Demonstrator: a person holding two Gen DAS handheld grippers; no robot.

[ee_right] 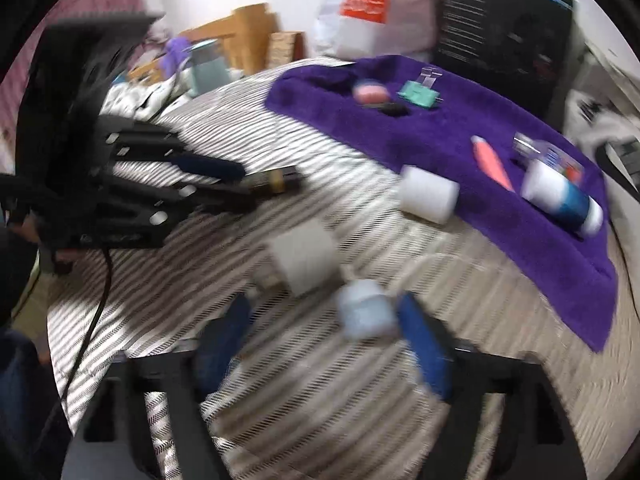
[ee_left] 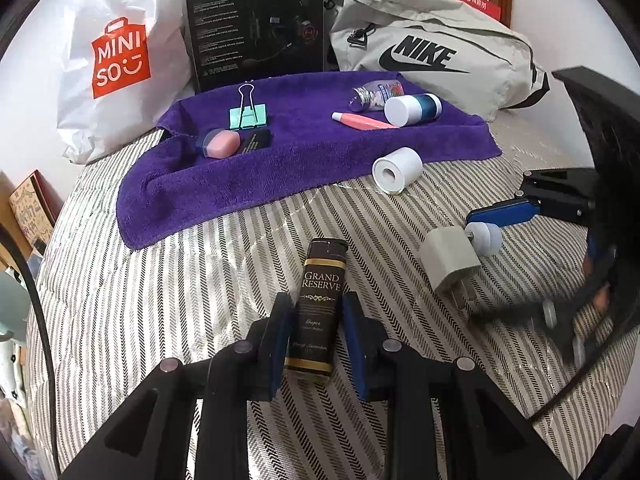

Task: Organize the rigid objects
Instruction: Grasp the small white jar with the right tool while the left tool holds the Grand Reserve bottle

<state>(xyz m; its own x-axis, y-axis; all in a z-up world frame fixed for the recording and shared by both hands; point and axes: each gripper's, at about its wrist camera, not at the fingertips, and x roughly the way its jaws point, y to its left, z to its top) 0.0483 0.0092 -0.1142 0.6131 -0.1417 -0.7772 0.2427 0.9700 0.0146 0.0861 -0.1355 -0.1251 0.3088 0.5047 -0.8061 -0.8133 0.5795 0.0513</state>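
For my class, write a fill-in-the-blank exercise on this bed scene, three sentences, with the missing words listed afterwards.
1. The green binder clip lies on the ____ towel.
2. The left gripper has its fingers on either side of the dark lighter labelled Grand ____.
3. The grey bag behind the towel bears the brand name ____.

Missing words: purple; Reserve; Nike

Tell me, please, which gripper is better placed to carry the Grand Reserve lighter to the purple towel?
Left. The left gripper already has its fingers on either side of the lighter, whereas the right gripper sits open near the small white jar and the charger plug.
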